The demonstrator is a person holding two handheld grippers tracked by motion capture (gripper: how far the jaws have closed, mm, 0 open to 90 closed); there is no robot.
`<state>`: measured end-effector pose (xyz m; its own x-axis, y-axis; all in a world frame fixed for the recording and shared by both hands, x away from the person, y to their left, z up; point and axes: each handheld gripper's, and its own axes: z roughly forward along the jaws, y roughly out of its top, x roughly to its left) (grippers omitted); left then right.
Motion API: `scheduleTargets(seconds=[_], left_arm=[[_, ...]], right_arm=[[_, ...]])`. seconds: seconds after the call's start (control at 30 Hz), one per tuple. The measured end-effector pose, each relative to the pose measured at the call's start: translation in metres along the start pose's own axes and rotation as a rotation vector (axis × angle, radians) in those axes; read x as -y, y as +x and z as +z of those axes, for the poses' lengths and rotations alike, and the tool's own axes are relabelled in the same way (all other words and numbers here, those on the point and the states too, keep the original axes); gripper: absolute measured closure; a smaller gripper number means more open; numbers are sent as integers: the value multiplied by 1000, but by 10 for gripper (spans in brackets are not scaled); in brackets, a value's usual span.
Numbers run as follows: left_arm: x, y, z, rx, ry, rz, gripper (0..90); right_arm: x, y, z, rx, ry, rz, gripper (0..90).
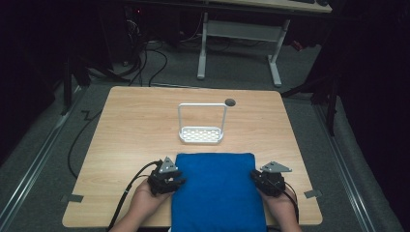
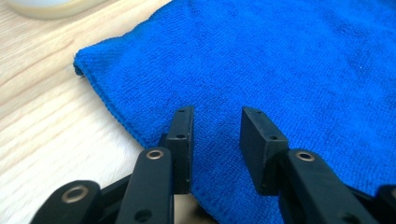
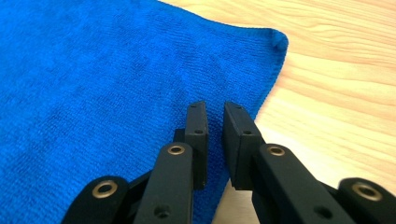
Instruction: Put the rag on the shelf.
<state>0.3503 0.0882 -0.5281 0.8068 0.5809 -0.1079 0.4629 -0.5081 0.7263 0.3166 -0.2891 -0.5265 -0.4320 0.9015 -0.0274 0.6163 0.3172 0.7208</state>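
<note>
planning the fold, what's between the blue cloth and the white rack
Nothing: in the high view a narrow strip of bare table separates the cloth from the rack.

Lab: floor cables (image 1: 145, 58), bare desks (image 1: 241, 29).

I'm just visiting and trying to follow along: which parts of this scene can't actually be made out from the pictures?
- Near end of the blue terry cloth: cut off by the high view's bottom edge.
- Table under the cloth: covered by it.
- White wire-handled perforated rack: in the left gripper view only a blurred pale rim at the top edge.
- Right gripper: a narrow gap shows between the jaws, nothing seen in it.
- Room beyond the light wooden table: too dark.
</note>
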Motion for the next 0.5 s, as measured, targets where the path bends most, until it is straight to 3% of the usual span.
scheduleTargets(seconds=[0.27,0.5], left_arm=[[20,10,-28,-1,31,-47,659],[35,11,-43,26,23,-92,659]], right_arm=[[1,25,-2,-88,3,-60,808],[0,38,-2,-127,7,-113,806]])
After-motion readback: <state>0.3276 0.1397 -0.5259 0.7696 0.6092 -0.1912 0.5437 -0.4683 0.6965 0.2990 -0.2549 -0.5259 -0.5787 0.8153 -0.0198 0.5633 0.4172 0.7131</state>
